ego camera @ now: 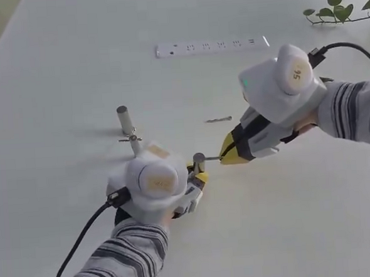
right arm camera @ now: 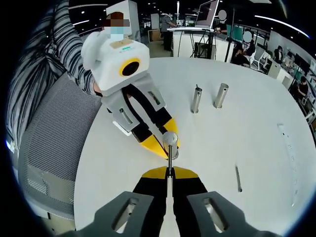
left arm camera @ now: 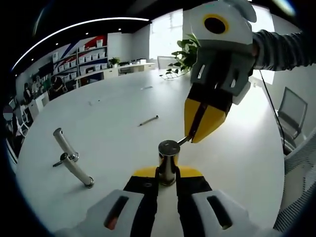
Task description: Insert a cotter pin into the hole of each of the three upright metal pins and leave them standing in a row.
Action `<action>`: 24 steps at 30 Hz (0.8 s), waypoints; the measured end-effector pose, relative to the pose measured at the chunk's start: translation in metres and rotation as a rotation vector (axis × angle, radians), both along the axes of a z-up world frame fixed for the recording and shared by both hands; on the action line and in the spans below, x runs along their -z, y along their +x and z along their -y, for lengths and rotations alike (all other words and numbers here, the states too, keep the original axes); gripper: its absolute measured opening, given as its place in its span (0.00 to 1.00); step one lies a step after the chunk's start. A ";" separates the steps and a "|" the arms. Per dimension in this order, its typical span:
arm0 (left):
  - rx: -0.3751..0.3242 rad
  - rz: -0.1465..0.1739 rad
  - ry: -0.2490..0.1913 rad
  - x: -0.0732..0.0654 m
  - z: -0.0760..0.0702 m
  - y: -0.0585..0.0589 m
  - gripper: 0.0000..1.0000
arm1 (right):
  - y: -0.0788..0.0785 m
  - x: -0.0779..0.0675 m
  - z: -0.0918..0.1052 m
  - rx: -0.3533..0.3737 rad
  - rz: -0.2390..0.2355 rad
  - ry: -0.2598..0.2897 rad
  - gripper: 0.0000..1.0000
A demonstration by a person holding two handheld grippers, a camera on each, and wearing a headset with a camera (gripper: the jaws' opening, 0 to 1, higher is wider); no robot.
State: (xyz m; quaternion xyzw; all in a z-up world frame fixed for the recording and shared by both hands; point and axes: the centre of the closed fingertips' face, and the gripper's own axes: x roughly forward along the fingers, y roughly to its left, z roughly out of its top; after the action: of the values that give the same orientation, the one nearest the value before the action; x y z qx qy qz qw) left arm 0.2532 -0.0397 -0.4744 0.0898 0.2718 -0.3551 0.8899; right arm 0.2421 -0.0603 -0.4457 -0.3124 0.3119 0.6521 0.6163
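My left gripper [ego camera: 198, 173] is shut on an upright metal pin [ego camera: 199, 158], gripped low on its shaft [left arm camera: 169, 163] between the yellow jaws. My right gripper [ego camera: 224, 155] is shut on a cotter pin [ego camera: 212, 157] that lies level, its tip against the pin's side just under the head [right arm camera: 170, 139]. I cannot tell whether the tip is inside the hole. Two more metal pins stand to the left: a bare one [ego camera: 125, 119] and a nearer one [ego camera: 134, 143] with a cotter pin through its top. A loose cotter pin [ego camera: 218, 119] lies on the table.
The white round table [ego camera: 291, 232] carries a white power strip [ego camera: 211, 46] at the far side. Plant leaves [ego camera: 340, 6] reach in at the far right corner. Cables trail from both grippers. An office chair [right arm camera: 54, 148] stands beside the table.
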 end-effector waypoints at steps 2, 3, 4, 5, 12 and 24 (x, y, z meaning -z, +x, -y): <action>-0.002 0.000 -0.002 0.000 0.000 0.000 0.10 | 0.000 0.000 0.000 0.002 0.000 -0.001 0.00; -0.002 0.001 -0.001 0.000 0.000 0.000 0.10 | 0.000 0.000 0.000 0.005 0.000 -0.001 0.00; 0.001 0.003 0.001 0.000 0.000 0.001 0.10 | 0.000 -0.001 -0.001 0.009 -0.005 0.004 0.00; 0.004 0.005 0.003 0.000 0.000 0.001 0.10 | -0.002 -0.001 -0.002 0.011 -0.014 0.010 0.00; 0.006 0.007 0.004 0.001 0.000 0.000 0.10 | -0.002 -0.003 -0.007 0.015 -0.016 0.010 0.00; -0.006 0.002 -0.001 0.001 0.000 0.000 0.10 | 0.001 -0.001 -0.011 0.027 -0.002 0.013 0.00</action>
State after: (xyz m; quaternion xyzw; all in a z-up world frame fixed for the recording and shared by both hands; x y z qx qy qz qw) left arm 0.2533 -0.0400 -0.4753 0.0890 0.2708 -0.3525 0.8913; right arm 0.2431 -0.0497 -0.4448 -0.3035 0.3123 0.6460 0.6270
